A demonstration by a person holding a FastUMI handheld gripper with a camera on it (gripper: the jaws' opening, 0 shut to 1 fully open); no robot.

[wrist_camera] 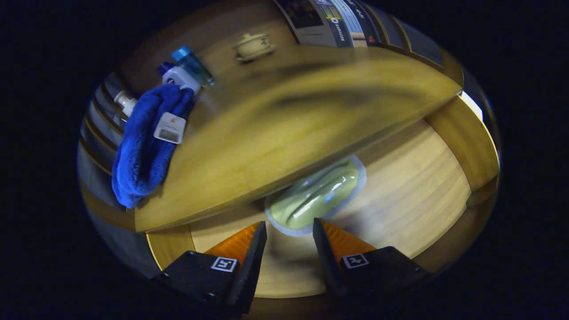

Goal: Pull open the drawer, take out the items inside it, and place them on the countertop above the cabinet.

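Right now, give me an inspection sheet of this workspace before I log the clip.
Surface: wooden countertop, bare in the middle.
Job's things: drawer pulled open below it; green sealed pouch lying inside, partly under the countertop edge.
Clutter: blue towel with a tag draped over the countertop's edge; bottles beside it; lidded ceramic pot farther back.
Tool: open, fingers just short of the pouch, not touching.
Cables: nothing seen.
Surroundings: dim booth, slight blur.

The gripper (290,229) hangs over the open drawer (413,178), fingers apart with nothing between them; a green packet (315,195) lies just ahead of the tips, half under the countertop (284,129). On the countertop sit a blue towel (144,146), bottles (186,71) and a small lidded pot (253,46)
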